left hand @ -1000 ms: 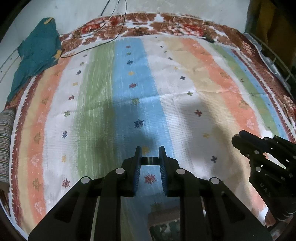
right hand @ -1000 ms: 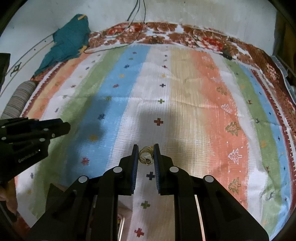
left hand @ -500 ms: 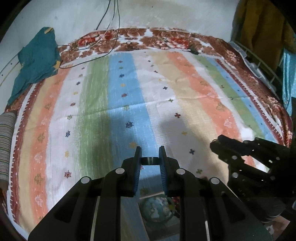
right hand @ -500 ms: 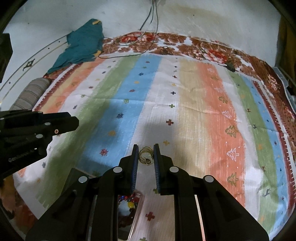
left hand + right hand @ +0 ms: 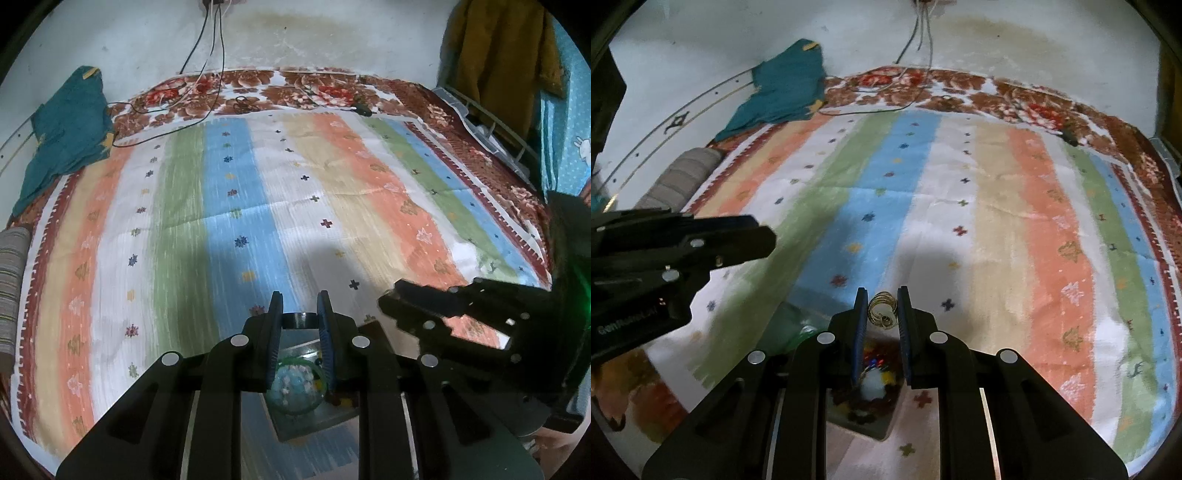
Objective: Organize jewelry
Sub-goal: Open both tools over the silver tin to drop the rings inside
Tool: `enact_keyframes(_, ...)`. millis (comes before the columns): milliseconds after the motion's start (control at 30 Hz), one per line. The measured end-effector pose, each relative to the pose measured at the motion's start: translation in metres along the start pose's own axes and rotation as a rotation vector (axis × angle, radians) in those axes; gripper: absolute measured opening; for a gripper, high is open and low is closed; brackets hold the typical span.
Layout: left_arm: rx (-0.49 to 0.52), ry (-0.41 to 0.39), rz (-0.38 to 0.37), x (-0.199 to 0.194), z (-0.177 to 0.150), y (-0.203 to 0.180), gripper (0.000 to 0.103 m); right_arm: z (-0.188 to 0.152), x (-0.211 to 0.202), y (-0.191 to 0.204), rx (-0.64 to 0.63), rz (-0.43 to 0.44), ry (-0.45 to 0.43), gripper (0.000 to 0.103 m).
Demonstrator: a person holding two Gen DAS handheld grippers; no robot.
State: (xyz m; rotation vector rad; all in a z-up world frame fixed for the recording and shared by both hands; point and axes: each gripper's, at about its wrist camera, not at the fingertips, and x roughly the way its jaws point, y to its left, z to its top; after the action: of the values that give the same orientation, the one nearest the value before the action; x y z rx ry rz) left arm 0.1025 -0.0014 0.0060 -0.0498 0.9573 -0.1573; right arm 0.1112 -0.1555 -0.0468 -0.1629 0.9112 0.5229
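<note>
In the left wrist view my left gripper (image 5: 299,297) is shut on a small dark ring (image 5: 300,319) held crosswise between its pads. Below it lies a jewelry box (image 5: 295,428) holding a green bangle (image 5: 314,365) and pale blue beads (image 5: 291,386). My right gripper (image 5: 882,292) is shut on a bundle of thin gold wire rings (image 5: 882,310), above a box compartment (image 5: 866,421) of colourful pieces with a white pompom (image 5: 872,387). Each gripper also shows from the side in the other's view: the right gripper (image 5: 395,302) and the left gripper (image 5: 764,240).
A striped bedspread (image 5: 332,206) covers the bed under both hands. A teal cloth (image 5: 66,133) lies at the back left, with black cables (image 5: 173,110) nearby. A striped pillow (image 5: 11,280) is at the left edge. A mustard garment (image 5: 495,55) and a wire rack (image 5: 495,125) are on the right.
Both grippers have lifted and drawn back over the bedspread, each keeping its hold. The jewelry box has come into view under the fingers, and the other gripper looms larger in each view.
</note>
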Motion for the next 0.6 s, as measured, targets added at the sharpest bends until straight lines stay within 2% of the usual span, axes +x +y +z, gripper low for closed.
enact_keyframes(133,-0.019,0.005,-0.01,-0.006,-0.007,0.001,0.02,-0.007,-0.001,0.004,-0.006,0.023,0.02,0.018)
enact_keyframes(233,-0.036,0.008,-0.009,-0.009,-0.012,0.004,0.032,-0.01,-0.004,0.003,0.0,0.022,0.02,0.038)
enact_keyframes(267,-0.042,0.007,-0.006,-0.011,-0.014,0.006,0.035,-0.011,-0.006,0.003,0.002,0.024,0.019,0.041)
enact_keyframes(400,-0.054,0.003,0.006,-0.016,-0.02,0.011,0.04,-0.016,-0.011,0.0,0.009,0.008,0.016,0.045)
enact_keyframes(467,-0.054,0.001,0.006,-0.018,-0.023,0.013,0.044,-0.019,-0.013,-0.002,0.013,0.003,0.017,0.051)
enact_keyframes(600,-0.04,0.003,0.008,-0.023,-0.029,0.012,0.051,-0.025,-0.021,-0.006,0.018,-0.003,0.006,0.057)
